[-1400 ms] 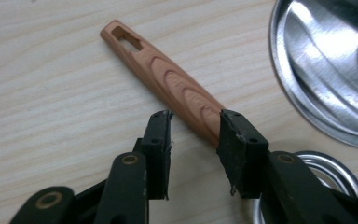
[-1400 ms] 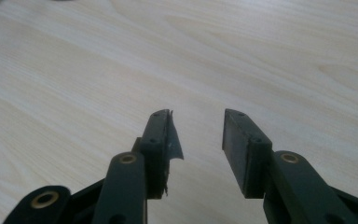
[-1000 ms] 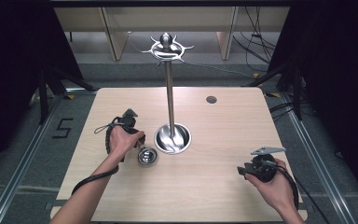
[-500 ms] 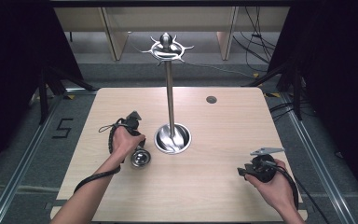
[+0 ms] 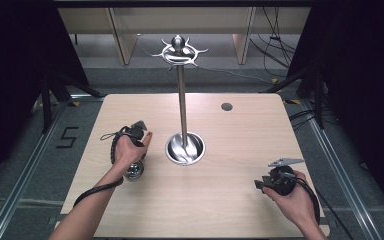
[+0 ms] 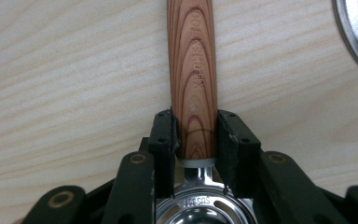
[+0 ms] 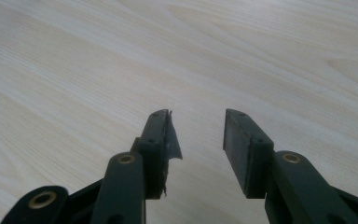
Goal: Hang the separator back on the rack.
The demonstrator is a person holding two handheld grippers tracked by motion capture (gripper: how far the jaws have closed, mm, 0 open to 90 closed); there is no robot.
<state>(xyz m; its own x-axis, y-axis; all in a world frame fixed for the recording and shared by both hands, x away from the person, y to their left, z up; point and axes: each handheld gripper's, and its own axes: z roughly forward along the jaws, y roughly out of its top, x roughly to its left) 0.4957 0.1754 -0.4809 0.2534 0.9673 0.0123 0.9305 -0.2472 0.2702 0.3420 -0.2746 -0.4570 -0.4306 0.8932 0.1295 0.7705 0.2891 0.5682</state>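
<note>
Your left gripper [image 6: 196,140] pinches the wooden handle [image 6: 192,70] of a steel utensil [image 5: 134,170] close to its metal head — a firm hold for lifting — left of the hook stand [image 5: 182,100]. Your right gripper [image 7: 198,135], jaws spread, idles at the table [image 5: 220,200]'s near right.

A steel strainer with a striped wooden handle [image 6: 192,74] is clamped at the handle's base between the left jaws, its round bowl [image 5: 134,170] held just above the counter.
</note>
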